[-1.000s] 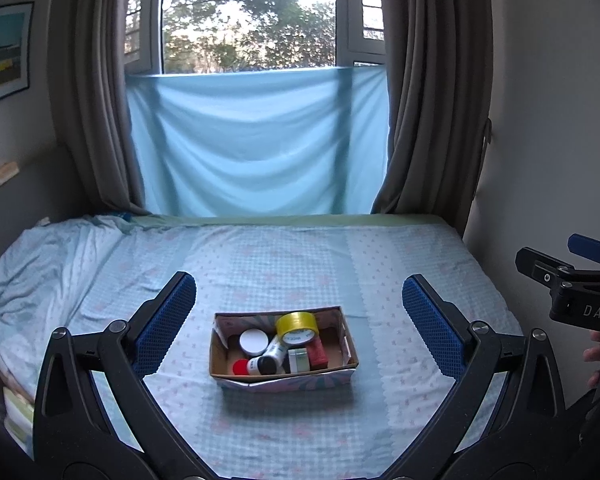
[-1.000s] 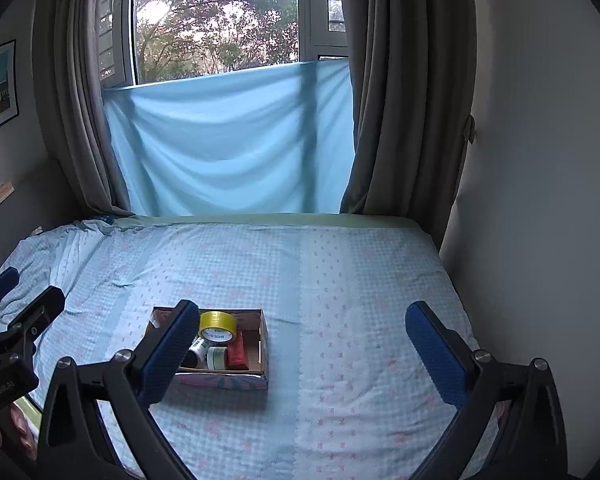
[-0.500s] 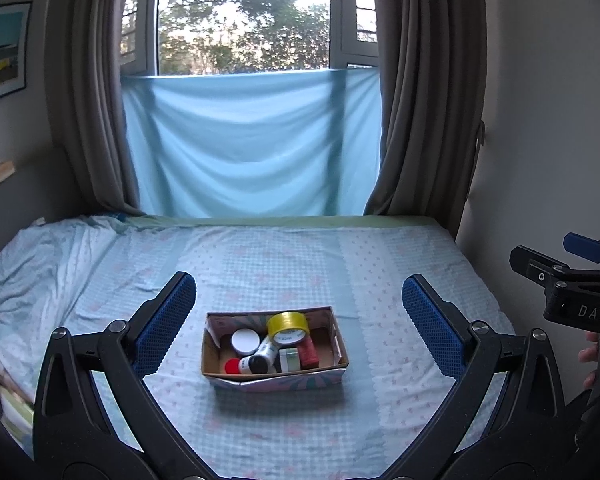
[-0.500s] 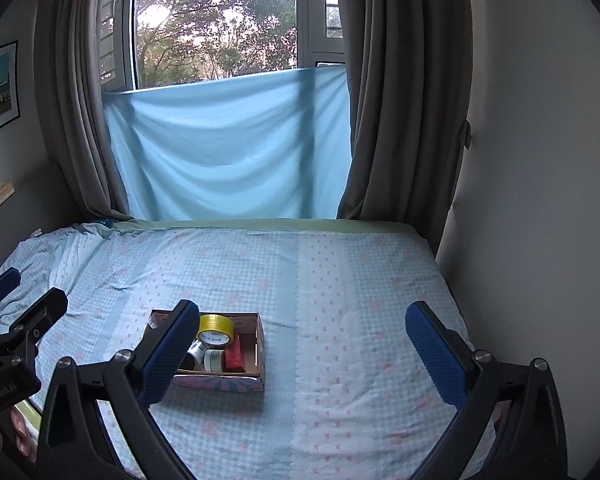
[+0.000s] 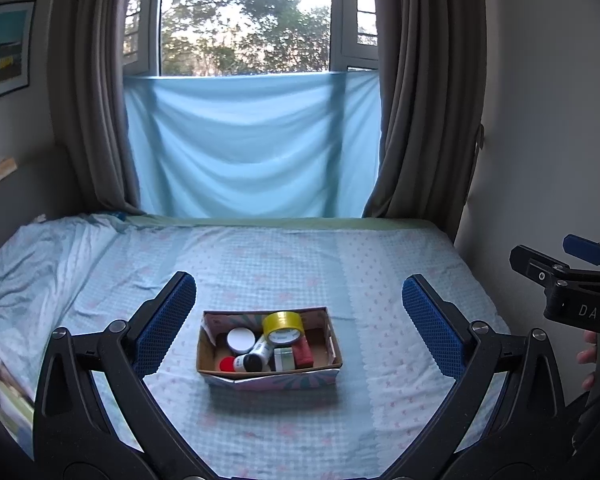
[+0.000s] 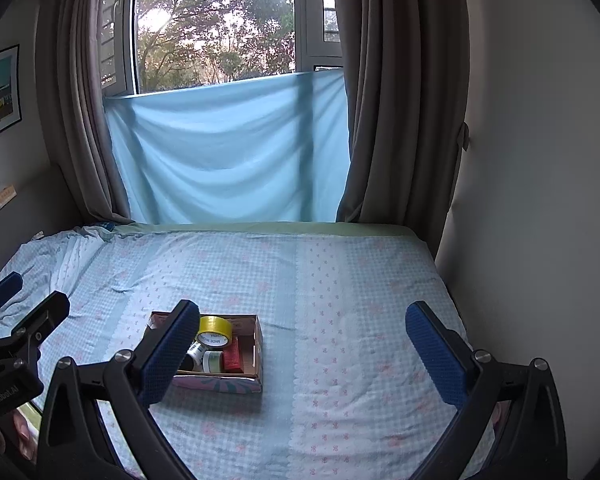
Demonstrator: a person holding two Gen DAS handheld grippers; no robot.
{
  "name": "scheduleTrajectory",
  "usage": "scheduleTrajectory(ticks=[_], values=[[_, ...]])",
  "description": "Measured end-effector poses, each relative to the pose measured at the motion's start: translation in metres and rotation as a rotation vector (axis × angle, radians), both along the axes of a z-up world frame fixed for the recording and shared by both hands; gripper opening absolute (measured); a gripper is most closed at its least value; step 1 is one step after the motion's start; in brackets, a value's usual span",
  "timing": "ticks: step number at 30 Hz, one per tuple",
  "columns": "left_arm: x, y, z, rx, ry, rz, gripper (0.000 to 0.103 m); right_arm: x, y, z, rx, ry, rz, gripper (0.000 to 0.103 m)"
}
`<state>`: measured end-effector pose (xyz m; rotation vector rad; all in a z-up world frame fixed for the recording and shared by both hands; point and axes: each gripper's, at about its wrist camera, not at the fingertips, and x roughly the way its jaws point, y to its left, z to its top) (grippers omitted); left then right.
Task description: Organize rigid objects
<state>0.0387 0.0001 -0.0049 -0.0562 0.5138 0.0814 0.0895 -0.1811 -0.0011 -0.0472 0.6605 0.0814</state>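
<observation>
Grippers left (image 5: 298, 320) and right (image 6: 302, 346) hover wide open and empty short of the cardboard box (image 5: 270, 374), so best descend squarely on the yellow tape roll (image 5: 283, 326).

"DAS" on right claw (image 5: 588, 312), "GenRobot.AI" on left claw (image 6: 4, 394)

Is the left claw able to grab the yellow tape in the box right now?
Probably yes. The left claw is wide open and empty, lined up with the box, and the yellow tape leans on top with nothing over it. The claw just isn't close yet.
</observation>
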Motion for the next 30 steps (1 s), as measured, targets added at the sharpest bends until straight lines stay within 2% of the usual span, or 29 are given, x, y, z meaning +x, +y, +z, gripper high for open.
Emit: scheduleTrajectory(ticks=[16, 20, 26, 30], values=[[-0.020, -0.013, 0.008, 0.040, -0.061, 0.028, 0.103, -0.010, -0.009, 0.006, 0.016, -0.029, 0.023, 0.103], [-0.022, -0.011, 0.011, 0.025, -0.079, 0.031, 0.103, -0.013, -0.009, 0.007, 0.009, -0.039, 0.028, 0.103], [-0.028, -0.017, 0.013, 0.072, -0.105, 0.061, 0.103, -0.012, -0.009, 0.007, 0.010, -0.041, 0.025, 0.103], [-0.032, -0.017, 0.015, 0.068, -0.139, 0.044, 0.103, -0.012, -0.008, 0.007, 0.009, -0.039, 0.022, 0.103]])
